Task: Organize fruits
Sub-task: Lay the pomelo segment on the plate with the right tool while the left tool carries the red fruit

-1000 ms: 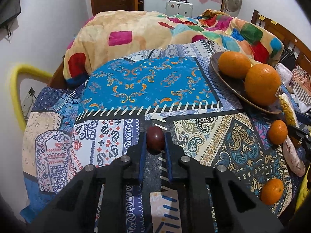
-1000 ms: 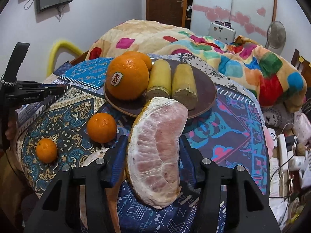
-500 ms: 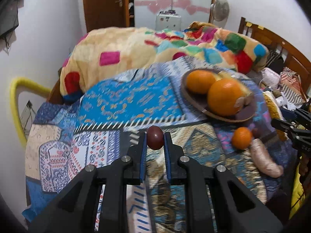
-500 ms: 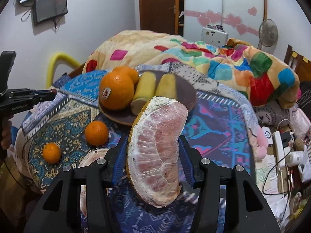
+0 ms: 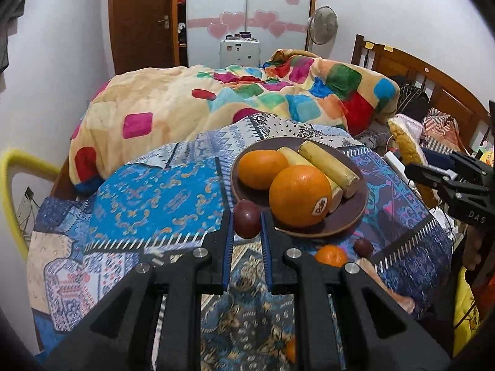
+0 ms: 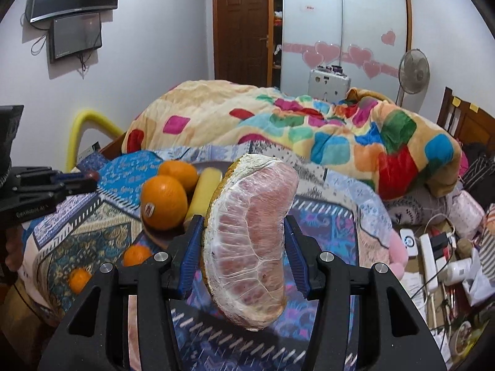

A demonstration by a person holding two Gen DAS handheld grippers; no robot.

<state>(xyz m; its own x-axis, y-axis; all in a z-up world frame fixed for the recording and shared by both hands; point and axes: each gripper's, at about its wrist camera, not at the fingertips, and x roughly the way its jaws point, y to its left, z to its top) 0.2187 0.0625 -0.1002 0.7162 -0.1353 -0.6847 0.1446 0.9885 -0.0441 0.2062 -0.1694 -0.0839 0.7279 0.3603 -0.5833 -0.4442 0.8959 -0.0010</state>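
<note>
My left gripper [image 5: 246, 225] is shut on a small dark red plum [image 5: 246, 219], held above the cloth just left of the brown plate [image 5: 346, 219]. The plate holds two oranges [image 5: 299, 199] and two peeled bananas [image 5: 328, 164]. My right gripper [image 6: 244, 247] is shut on a large pomelo wedge [image 6: 250, 241], raised above the cloth right of the plate [image 6: 157, 236]. The wedge hides much of the plate in the right wrist view. A second plum [image 5: 363, 247] and a small mandarin [image 5: 331, 255] lie on the cloth in front of the plate.
A patterned blue cloth [image 5: 154, 204] covers the surface. A colourful blanket [image 5: 247, 99] is heaped behind. Two mandarins [image 6: 136, 255] lie at the left front in the right wrist view. A power strip and clutter [image 6: 433, 247] lie right. A yellow hoop [image 5: 12, 185] stands left.
My left gripper has swung right with the plum, close to the plate's left rim. My right gripper has lifted the pomelo wedge higher and drawn back from the plate.
</note>
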